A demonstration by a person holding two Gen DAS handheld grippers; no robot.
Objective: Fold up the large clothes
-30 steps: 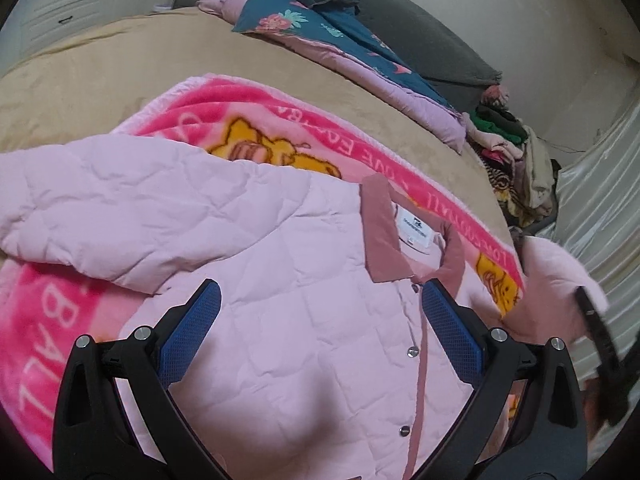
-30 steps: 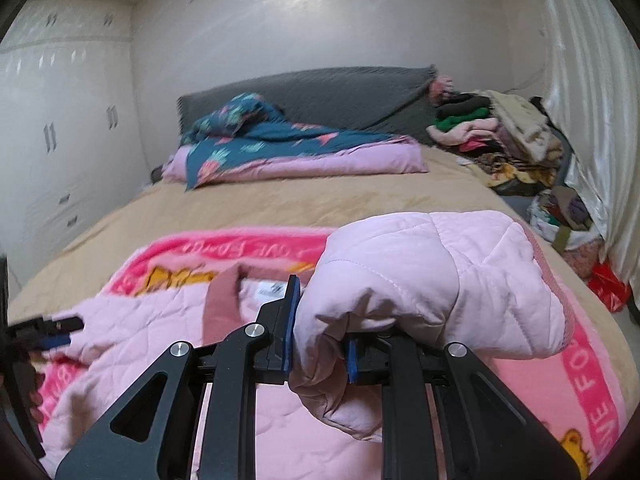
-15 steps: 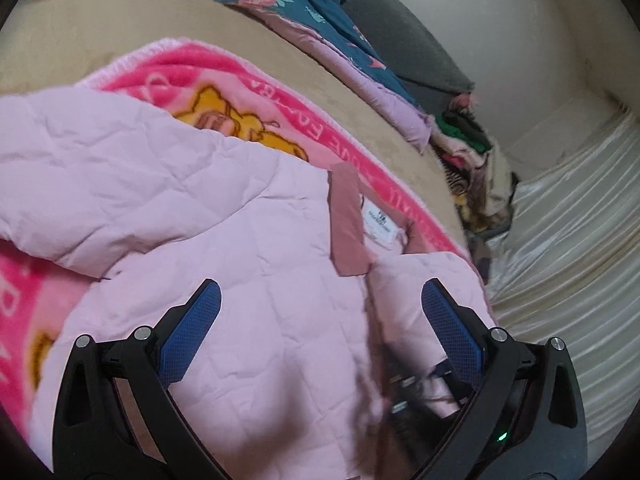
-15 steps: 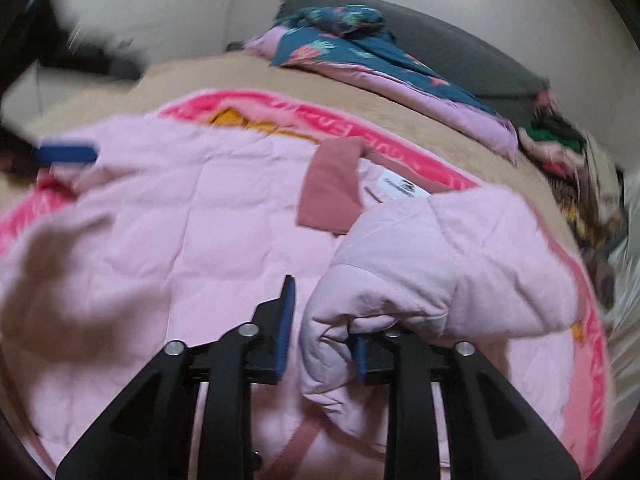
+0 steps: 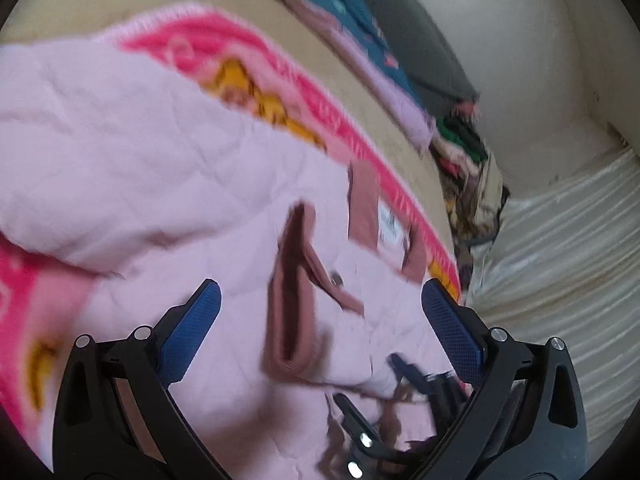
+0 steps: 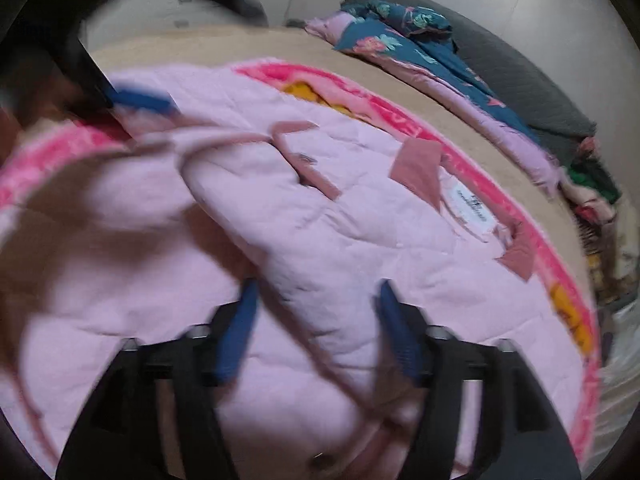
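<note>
Across the middle of both views spreads a pale pink quilted jacket [image 6: 352, 216], lying on a bright pink cartoon blanket [image 6: 460, 160] over a tan bed [image 6: 400, 92]. At the bottom of the right wrist frame, the right gripper [image 6: 316, 324] has its blue pads apart; the jaws have just been opening, and the folded-over sleeve [image 6: 280, 184] runs between them toward the upper left, unpinched. A second ago this sleeve hung bunched and clamped in those jaws above the blanket; it now lies across the jacket's front, its dusty-rose cuff [image 5: 292, 280] at the centre of the left wrist frame. At the bottom of that frame the left gripper [image 5: 320, 316] stands wide apart with nothing between its pads, over the jacket's chest and closer to the cloth than before. The rose collar [image 5: 362, 208] with its white label sits just above right of the cuff. The right gripper appears blurred at lower right of the left wrist frame.
</note>
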